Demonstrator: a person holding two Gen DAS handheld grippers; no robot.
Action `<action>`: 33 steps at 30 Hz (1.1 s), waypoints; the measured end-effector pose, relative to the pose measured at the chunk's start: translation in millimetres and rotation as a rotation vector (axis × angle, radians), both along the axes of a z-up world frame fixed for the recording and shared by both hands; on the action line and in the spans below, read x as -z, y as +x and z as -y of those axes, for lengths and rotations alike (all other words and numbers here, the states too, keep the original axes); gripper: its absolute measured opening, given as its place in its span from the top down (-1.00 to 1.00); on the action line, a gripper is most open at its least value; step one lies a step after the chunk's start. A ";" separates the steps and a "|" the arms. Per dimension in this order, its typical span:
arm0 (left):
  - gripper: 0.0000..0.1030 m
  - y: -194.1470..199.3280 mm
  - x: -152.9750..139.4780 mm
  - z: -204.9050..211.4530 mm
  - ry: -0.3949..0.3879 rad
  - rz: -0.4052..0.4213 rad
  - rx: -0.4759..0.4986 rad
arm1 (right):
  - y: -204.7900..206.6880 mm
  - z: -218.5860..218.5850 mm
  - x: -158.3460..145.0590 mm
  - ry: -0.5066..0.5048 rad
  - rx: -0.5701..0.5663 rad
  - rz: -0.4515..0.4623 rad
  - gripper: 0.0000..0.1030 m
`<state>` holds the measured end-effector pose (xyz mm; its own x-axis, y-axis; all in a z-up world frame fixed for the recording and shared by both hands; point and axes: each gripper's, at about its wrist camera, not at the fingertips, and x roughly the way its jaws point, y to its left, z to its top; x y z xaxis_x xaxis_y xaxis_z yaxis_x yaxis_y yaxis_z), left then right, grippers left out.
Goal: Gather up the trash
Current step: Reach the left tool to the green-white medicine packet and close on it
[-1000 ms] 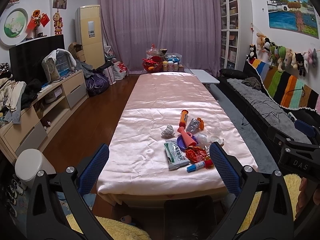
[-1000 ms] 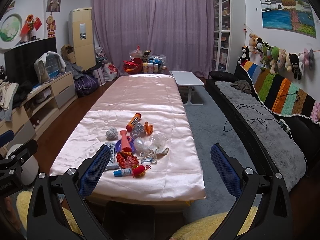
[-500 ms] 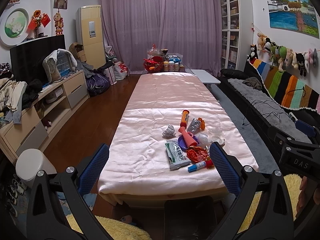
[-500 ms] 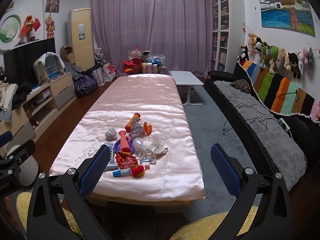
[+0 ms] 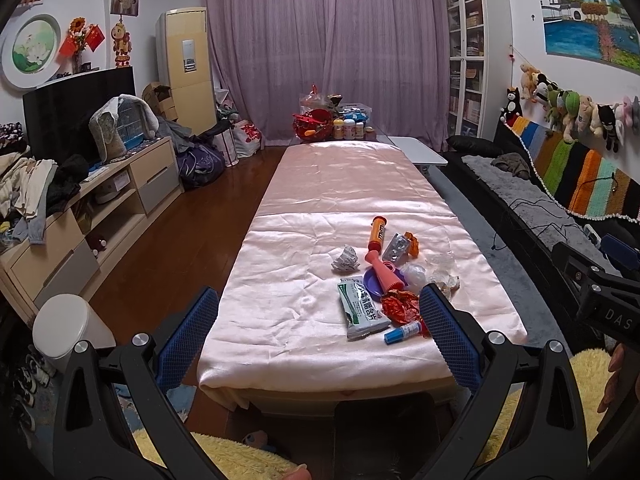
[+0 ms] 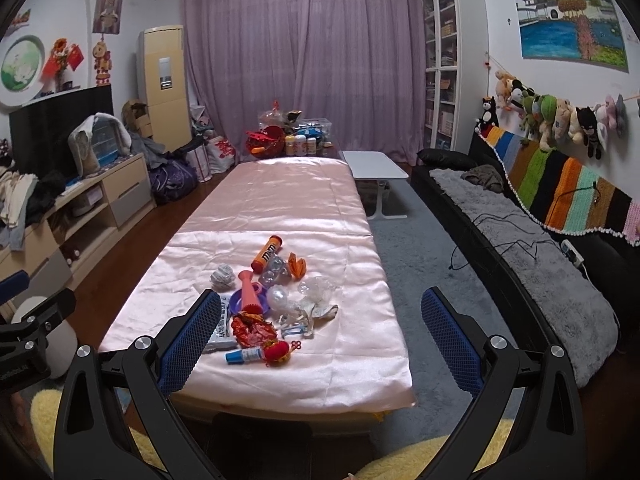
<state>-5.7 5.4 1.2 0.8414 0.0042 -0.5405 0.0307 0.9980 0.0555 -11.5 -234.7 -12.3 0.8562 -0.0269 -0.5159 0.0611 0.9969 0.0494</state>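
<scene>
A heap of trash lies near the front of a long table under a pink satin cloth. It holds a crumpled paper ball, an orange tube, a green-white packet, a red crumpled wrapper, a pink horn and a blue glue stick. The heap also shows in the right wrist view. My left gripper is open and empty, short of the table's front edge. My right gripper is open and empty too, to the right of the heap.
A white lidded bin stands on the floor at the left. A TV cabinet lines the left wall, a black sofa the right. Bottles and a red basket sit at the table's far end. A small white table stands beyond.
Both views have shifted only slightly; the grippers drifted a little toward the table. Nothing on the table has moved.
</scene>
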 end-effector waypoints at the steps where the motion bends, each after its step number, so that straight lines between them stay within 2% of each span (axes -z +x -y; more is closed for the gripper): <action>1: -0.84 3.0 3.5 -0.6 -0.001 -0.008 -0.003 | 1.9 1.6 3.3 0.000 0.007 -0.007 -0.94; 7: -0.84 20.5 29.0 -3.9 -0.002 -0.068 -0.004 | 18.1 -1.5 32.4 -0.018 -0.044 -0.070 -0.94; 11: -0.84 35.1 50.7 -3.0 0.021 -0.115 0.003 | 26.9 -10.9 49.5 -0.098 -0.062 -0.064 -0.94; 14: -0.84 47.8 69.8 -5.0 0.026 -0.166 0.003 | 39.6 -5.6 64.0 -0.018 -0.086 -0.117 -0.94; 20: -0.84 69.8 103.3 -11.4 0.023 -0.253 0.005 | 66.8 -5.0 110.0 0.027 -0.120 -0.300 -0.94; 23: -0.84 80.6 118.5 -12.0 0.022 -0.289 0.013 | 72.4 -9.6 126.8 0.063 -0.145 -0.318 -0.94; 26: -0.84 89.3 130.4 -12.0 0.011 -0.320 0.032 | 78.6 -17.3 135.7 0.050 -0.176 -0.323 -0.93; 27: -0.84 92.7 133.7 -13.1 0.001 -0.330 0.037 | 82.7 -19.8 138.6 0.048 -0.189 -0.331 -0.89; 29: -0.83 99.9 140.5 -14.9 -0.022 -0.350 0.041 | 92.1 -23.9 146.5 0.054 -0.213 -0.362 -0.57; 30: -0.82 103.8 144.0 -16.2 -0.027 -0.362 0.036 | 96.6 -25.2 150.9 0.060 -0.222 -0.375 -0.50; 32: -0.57 112.3 151.2 -17.2 -0.031 -0.388 0.039 | 105.7 -27.7 159.5 0.066 -0.230 -0.395 -0.29; 33: -0.53 116.2 154.8 -17.4 -0.034 -0.400 0.040 | 109.9 -28.6 162.9 0.069 -0.234 -0.404 -0.25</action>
